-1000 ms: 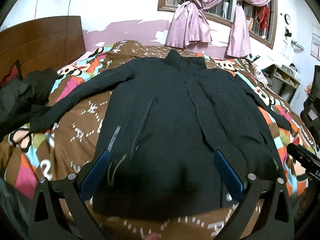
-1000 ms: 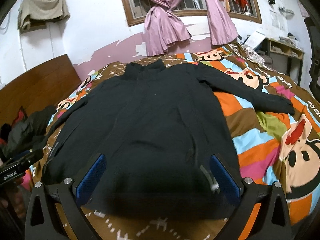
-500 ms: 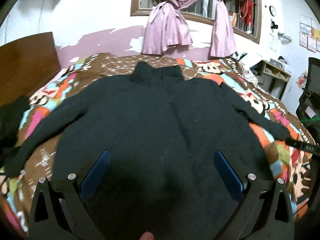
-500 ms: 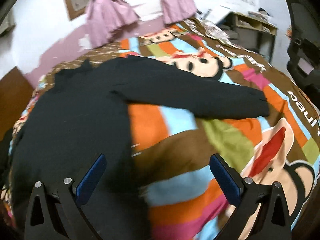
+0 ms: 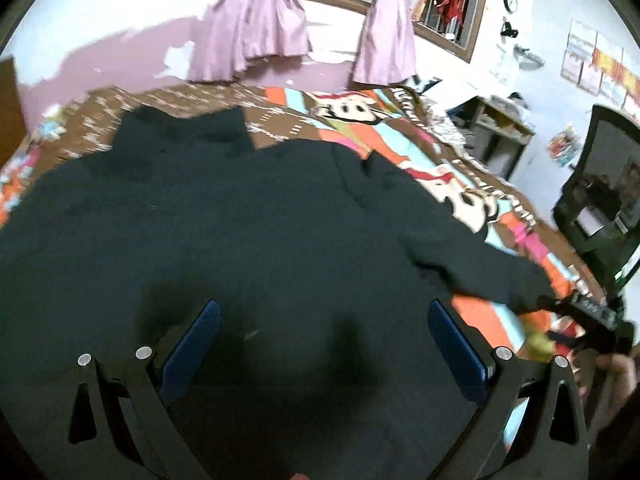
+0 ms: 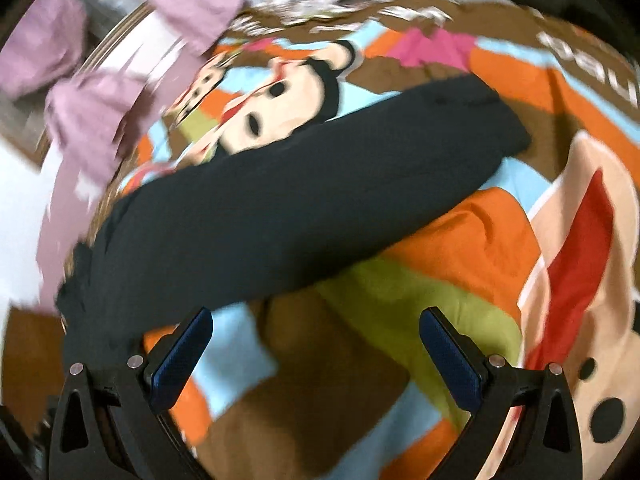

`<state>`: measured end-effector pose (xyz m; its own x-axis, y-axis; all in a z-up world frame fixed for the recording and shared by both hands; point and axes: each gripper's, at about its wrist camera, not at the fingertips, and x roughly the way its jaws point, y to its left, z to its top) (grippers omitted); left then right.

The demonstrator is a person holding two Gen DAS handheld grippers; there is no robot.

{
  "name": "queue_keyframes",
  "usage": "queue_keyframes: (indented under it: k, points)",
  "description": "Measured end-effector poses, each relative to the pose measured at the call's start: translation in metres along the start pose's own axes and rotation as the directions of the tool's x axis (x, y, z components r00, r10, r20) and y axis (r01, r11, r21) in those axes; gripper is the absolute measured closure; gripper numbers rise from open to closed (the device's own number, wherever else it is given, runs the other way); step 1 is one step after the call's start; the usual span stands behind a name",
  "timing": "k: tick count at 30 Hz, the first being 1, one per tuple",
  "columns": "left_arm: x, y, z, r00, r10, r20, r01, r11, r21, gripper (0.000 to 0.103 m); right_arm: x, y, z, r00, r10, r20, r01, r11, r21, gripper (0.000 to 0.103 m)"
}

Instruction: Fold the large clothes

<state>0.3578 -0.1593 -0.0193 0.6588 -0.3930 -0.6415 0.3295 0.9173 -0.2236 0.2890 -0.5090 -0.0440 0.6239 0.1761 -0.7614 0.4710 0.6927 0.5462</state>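
Note:
A large black jacket (image 5: 224,232) lies spread flat on a bed with a bright cartoon-monkey bedspread (image 5: 472,204). My left gripper (image 5: 324,324) is open and empty, hovering over the jacket's lower body. The jacket's right sleeve (image 6: 304,200) stretches out across the bedspread (image 6: 480,240) in the right wrist view, its cuff (image 6: 496,120) at the upper right. My right gripper (image 6: 316,336) is open and empty, hovering just below that sleeve. It also shows at the sleeve's end in the left wrist view (image 5: 588,312).
Pink curtains (image 5: 256,28) hang at a barred window behind the bed. A black office chair (image 5: 600,200) and a cluttered desk (image 5: 496,124) stand to the right of the bed.
Both grippers swung right. The left moved closer over the jacket body. The right tilted and dropped towards the outstretched right sleeve, leaving the jacket body out of its view.

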Motion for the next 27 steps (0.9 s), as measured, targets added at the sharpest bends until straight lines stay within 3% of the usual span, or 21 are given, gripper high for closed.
queue_keyframes:
  k: [1,2,4,9,13,15,16,19,23,24,27]
  points:
    - [0.005,0.0,0.004,0.999,-0.03,0.012,0.03,0.999,-0.012,0.002,0.004,-0.007,0.006,1.0,0.009,0.005,-0.009,0.999,0.043,0.003]
    - [0.011,0.002,0.009,0.998,-0.06,0.028,0.061,0.998,-0.023,0.002,0.006,-0.015,0.012,1.0,0.024,0.017,-0.025,0.996,0.086,0.014]
    - [0.021,-0.002,0.021,0.997,-0.067,0.028,0.068,0.997,-0.024,0.002,0.01,-0.027,0.022,0.999,0.042,0.026,-0.045,0.989,0.137,0.027]
    - [0.055,-0.018,0.033,0.998,-0.042,-0.036,0.044,0.998,0.048,0.002,0.019,-0.052,0.035,0.993,0.113,0.038,-0.12,0.947,0.298,0.028]
    - [0.092,-0.023,0.028,0.992,-0.009,-0.123,0.018,0.997,0.076,0.002,0.028,-0.059,0.041,0.994,0.103,0.026,-0.106,0.927,0.36,0.029]
    - [0.105,-0.026,0.017,0.988,0.042,-0.147,-0.022,0.991,0.132,0.001,0.026,-0.061,0.045,0.995,0.088,0.043,-0.098,0.923,0.373,0.054]
    - [0.106,-0.027,0.014,0.99,0.047,-0.131,-0.027,0.988,0.152,0.001,0.025,-0.059,0.046,0.996,0.077,0.048,-0.089,0.926,0.368,0.068]
    - [0.107,-0.018,0.005,0.994,0.011,-0.107,0.004,0.991,0.135,0.001,0.012,-0.048,0.056,0.995,0.038,0.088,-0.064,0.944,0.323,0.088]
    - [0.105,-0.013,0.0,0.995,-0.021,-0.098,0.032,0.993,0.117,0.002,-0.025,-0.007,0.072,0.982,-0.012,0.19,-0.022,0.984,0.175,0.097]
    - [0.103,-0.012,0.0,0.995,-0.023,-0.101,0.035,0.992,0.117,0.002,-0.032,0.006,0.075,0.965,-0.034,0.259,0.004,0.993,0.117,0.097]
    - [0.085,-0.009,0.001,0.996,-0.026,-0.08,0.035,0.993,0.112,0.002,-0.064,0.062,0.078,0.938,-0.018,0.346,0.04,0.997,-0.058,0.098]
